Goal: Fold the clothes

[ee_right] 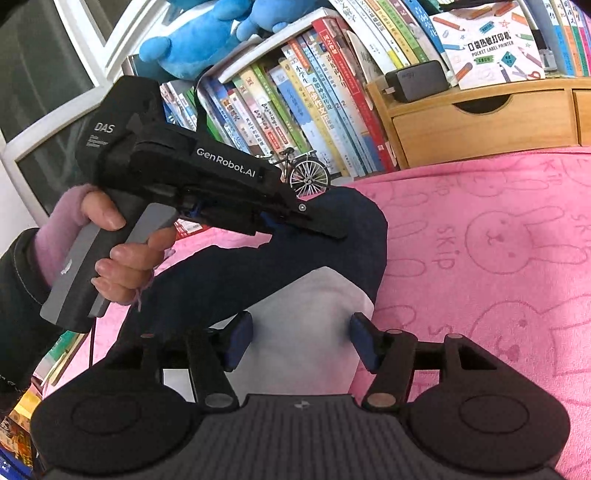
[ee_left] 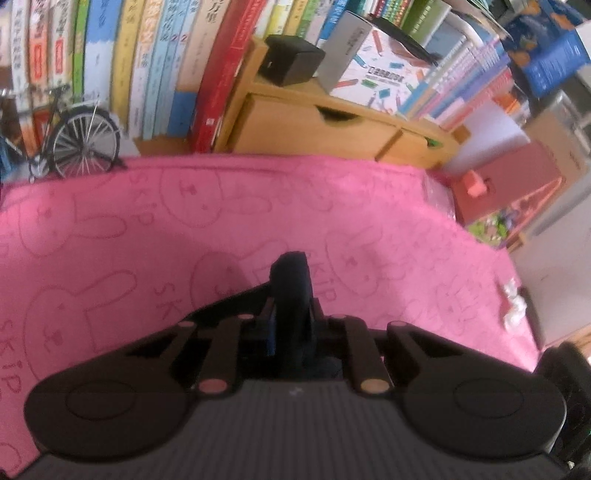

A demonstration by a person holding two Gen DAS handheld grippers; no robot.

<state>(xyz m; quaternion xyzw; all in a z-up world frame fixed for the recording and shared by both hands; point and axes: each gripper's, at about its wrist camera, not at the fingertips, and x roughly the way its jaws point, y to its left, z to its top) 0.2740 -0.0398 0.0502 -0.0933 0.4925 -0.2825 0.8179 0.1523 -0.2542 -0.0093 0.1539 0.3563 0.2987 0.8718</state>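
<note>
On the pink towel (ee_right: 498,229) lies the navy and white garment (ee_right: 295,266), its navy band slanting up and away from the right tongs (ee_right: 301,341), which gape around its white part; the left tongs (ee_right: 325,227) pinch its far navy end.

Behind your pink rabbit-print cloth (ee_left: 221,221) stands a row of books (ee_left: 147,55). At ten o'clock in the left view, a model bicycle (ee_left: 74,136) is parked; toward one o'clock, a wooden drawer unit (ee_left: 317,125) carries a black adapter (ee_left: 291,59) and a printer box (ee_left: 384,70). Blue plush toys (ee_right: 199,33) top your right view.
</note>
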